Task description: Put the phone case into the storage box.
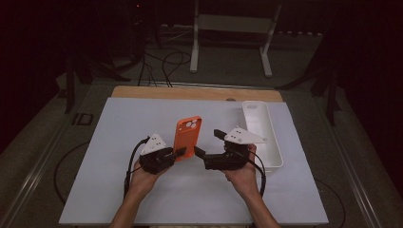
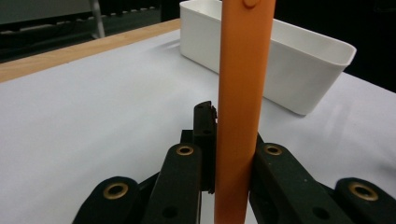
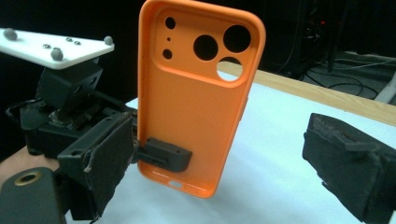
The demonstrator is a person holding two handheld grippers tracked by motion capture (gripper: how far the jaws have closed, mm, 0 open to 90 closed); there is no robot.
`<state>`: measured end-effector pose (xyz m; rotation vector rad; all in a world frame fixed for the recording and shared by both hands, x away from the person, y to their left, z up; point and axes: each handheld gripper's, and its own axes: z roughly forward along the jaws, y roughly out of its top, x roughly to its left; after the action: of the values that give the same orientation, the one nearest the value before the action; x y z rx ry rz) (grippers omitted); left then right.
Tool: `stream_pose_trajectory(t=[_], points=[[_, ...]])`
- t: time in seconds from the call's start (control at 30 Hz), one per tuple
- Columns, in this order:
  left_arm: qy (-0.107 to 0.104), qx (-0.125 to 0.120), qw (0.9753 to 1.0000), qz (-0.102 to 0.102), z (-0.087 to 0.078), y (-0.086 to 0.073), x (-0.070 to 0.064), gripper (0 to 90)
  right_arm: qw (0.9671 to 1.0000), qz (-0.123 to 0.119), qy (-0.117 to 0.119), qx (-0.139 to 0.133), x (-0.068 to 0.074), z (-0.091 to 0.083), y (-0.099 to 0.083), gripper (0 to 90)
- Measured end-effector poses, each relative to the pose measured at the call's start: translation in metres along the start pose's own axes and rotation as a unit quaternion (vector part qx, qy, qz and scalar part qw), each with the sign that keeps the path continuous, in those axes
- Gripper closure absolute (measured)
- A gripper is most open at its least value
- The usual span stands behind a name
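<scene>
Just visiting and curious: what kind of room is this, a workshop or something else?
Probably a lab or recording studio set up for handling demonstrations. A table with a white mat stands in a dark room, cables trail on the floor, and a person holds an orange phone case in the left gripper.

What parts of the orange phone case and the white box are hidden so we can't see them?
- Orange phone case: its other face is turned away in the right gripper view; the left gripper view gives just its thin edge, top cut off by the frame.
- Its lower edge: covered by the left gripper in the high view.
- White bin: near end hidden behind the right gripper; the inside is too dim to make out.
</scene>
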<state>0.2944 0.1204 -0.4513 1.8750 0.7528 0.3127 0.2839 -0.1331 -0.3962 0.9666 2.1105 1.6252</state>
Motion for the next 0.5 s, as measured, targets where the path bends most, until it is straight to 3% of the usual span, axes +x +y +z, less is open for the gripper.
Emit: stream_pose_trajectory(t=[0.5], points=[[0.021,0.001,0.9997,0.008,0.0047,-0.0014,-0.005,85.3,0.9996,0.019,-0.02,-0.005,0.0036,0.0048,0.0076,9.0]])
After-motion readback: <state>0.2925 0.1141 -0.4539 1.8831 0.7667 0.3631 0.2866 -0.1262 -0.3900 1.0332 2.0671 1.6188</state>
